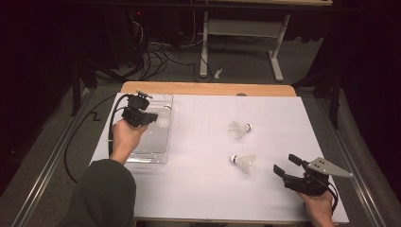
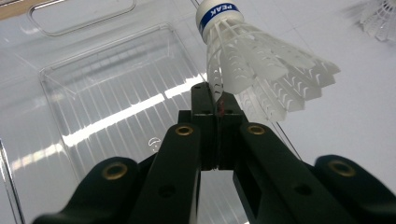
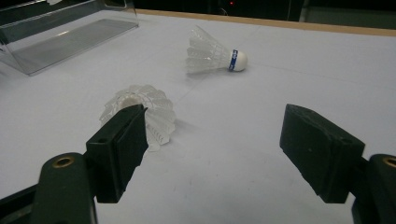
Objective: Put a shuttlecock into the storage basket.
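A dim room with cables on the floor surrounds a white table [image 1: 213, 189] with a wooden far edge; at its nine o'clock sits a clear tray [image 1: 152, 152]; the left gripper [image 2: 215, 100] hangs over it, jaws pressed together on the edge of one feather of a shuttlecock [image 2: 252, 60], cork tilted up and away; that pinch looks thin, so the shuttle could swing, slip or drop outside the tray rim if let go off-centre, and the feather could crease; the right gripper [image 3: 212, 154] at five o'clock has its jaws spread, nothing between them; count: three shuttlecocks, one held, one [image 1: 244, 163] near centre just at ten o'clock of the right gripper, one [image 1: 239, 128] beyond it; one tray; two grippers.
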Available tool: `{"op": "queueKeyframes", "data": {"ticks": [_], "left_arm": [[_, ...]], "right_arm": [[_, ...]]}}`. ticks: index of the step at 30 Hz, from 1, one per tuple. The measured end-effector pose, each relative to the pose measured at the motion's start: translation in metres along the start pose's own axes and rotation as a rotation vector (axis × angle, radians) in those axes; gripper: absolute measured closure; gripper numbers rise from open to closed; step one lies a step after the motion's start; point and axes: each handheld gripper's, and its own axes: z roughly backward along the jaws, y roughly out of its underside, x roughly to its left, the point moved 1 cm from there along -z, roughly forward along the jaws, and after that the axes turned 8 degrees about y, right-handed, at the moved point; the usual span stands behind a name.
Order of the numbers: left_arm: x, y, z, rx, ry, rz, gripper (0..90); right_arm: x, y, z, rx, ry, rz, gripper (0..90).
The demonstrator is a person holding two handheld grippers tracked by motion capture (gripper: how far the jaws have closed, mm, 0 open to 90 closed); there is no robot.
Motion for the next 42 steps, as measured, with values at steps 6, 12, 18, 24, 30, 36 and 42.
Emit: {"op": "queueKeyframes", "data": {"ticks": [6,12,18,24,30,36,42], "left_arm": [[0.004,-0.003,-0.002,0.001,-0.007,0.021,89.5],[0.007,-0.005,-0.005,0.003,-0.013,0.036,89.5],[0.012,-0.007,-0.011,0.011,-0.027,0.05,89.5],[0.018,-0.008,-0.018,0.015,-0.037,0.074,89.4],[0.021,-0.008,-0.022,0.018,-0.039,0.093,89.4],[0.023,-0.008,-0.024,0.016,-0.048,0.1,89.2],[0.026,-0.008,-0.026,0.02,-0.052,0.11,89.2]], "right_arm": [[0.0,0.0,0.0,0.0,0.0,-0.001,23.7],[0.0,0.0,0.0,0.0,-0.001,-0.001,23.7],[0.0,0.0,0.0,0.001,-0.001,-0.002,23.7],[0.0,0.0,0.0,0.0,-0.004,-0.002,23.6],[0.0,0.0,0.0,-0.001,-0.004,-0.003,23.6],[0.0,0.0,0.0,-0.001,-0.005,-0.005,23.6],[0.0,0.0,0.0,0.0,-0.006,-0.003,23.6]]}}
